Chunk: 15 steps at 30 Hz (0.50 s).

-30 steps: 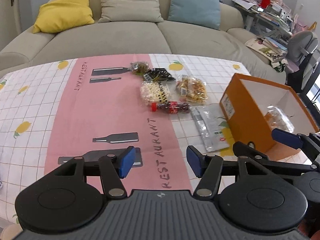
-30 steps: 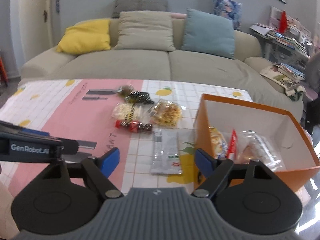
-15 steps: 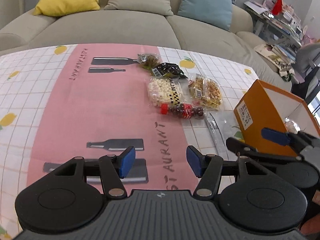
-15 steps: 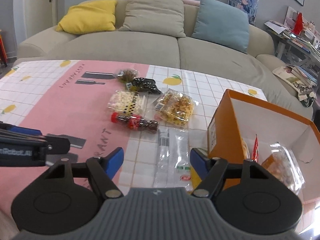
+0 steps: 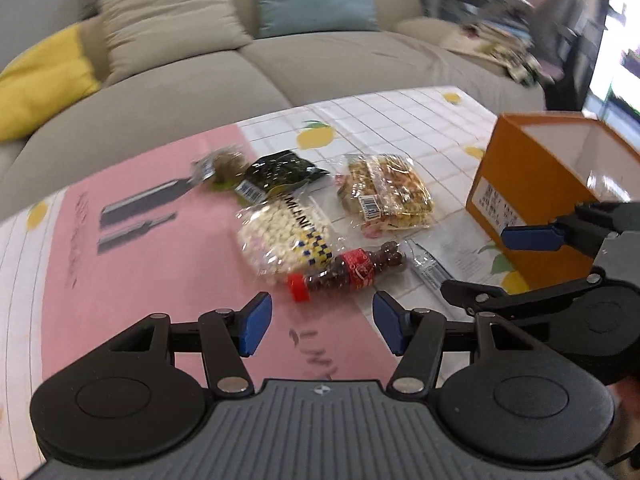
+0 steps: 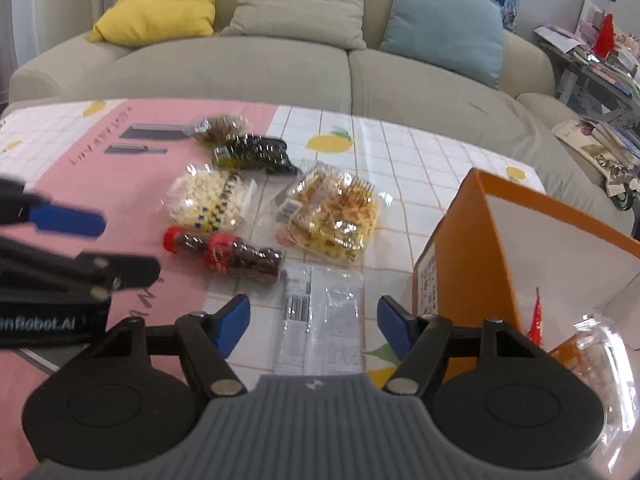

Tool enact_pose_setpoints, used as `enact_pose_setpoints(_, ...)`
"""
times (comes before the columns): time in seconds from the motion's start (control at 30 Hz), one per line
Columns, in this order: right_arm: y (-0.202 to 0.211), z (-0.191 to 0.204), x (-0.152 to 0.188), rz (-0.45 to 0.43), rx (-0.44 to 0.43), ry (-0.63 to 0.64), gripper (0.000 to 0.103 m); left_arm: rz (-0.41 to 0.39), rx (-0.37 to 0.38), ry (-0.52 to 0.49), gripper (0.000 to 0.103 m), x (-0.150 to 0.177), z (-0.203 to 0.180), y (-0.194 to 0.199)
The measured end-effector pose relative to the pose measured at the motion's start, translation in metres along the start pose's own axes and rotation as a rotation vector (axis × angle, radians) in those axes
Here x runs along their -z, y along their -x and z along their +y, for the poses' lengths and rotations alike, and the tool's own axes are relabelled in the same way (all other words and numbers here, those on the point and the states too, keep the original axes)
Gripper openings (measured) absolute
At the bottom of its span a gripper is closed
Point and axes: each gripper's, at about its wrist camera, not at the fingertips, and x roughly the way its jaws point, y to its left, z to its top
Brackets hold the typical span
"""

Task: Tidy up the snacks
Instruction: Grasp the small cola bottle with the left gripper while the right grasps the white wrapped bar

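Observation:
Several snack bags lie on the tablecloth: a cola-bottle candy pack (image 5: 348, 272) (image 6: 228, 256), a white puffed-snack bag (image 5: 284, 236) (image 6: 208, 200), a yellow cracker bag (image 5: 384, 192) (image 6: 332, 216), a dark bag (image 5: 280, 174) (image 6: 256, 152) and a flat clear packet (image 5: 432, 264) (image 6: 320, 320). My left gripper (image 5: 322, 326) is open and empty, just short of the cola pack. My right gripper (image 6: 314, 324) hovers over the clear packet, which shows between its closing jaws; the pads do not press it. The orange box (image 5: 520, 184) (image 6: 452, 264) stands to the right.
The box holds a clear wrapped snack (image 6: 592, 344) and a red packet (image 6: 534, 320). A small brownish bag (image 6: 220, 126) lies farthest back. A beige sofa (image 6: 280, 68) with cushions runs behind the table. A cluttered desk (image 6: 592, 52) stands at the far right.
Both grippers have come forward and down toward the snacks. The left view has rolled. The right jaws have narrowed, now framing the clear packet.

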Motion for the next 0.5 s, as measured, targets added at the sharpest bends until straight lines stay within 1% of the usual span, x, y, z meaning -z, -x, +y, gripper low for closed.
enact_pose_setpoints(0.13, -0.011, 0.0, 0.006, 0.025, 0.001, 0.001, 0.063, 0.002, 0.019, -0.113, 0.069, -0.004, -0.001, -0.019)
enact_pose_setpoints(0.3, -0.02, 0.002, 0.012, 0.05, 0.013, -0.032, 0.064, 0.013, 0.036, -0.21, 0.069, -0.007, -0.005, -0.035)
enact_pose_setpoints(0.43, -0.027, 0.0, 0.018, 0.086, -0.012, -0.071, 0.065, 0.04, 0.062, -0.211, 0.069, -0.009, -0.004, -0.048)
enact_pose_setpoints(0.47, -0.026, 0.0, 0.019, 0.075, -0.012, -0.071, 0.065, 0.042, 0.062, -0.205, 0.067, -0.008, -0.004, -0.049)
enact_pose_setpoints(0.5, -0.026, 0.0, 0.019, 0.075, -0.012, -0.071, 0.066, 0.054, 0.065, -0.195, 0.06, -0.008, -0.004, -0.051)
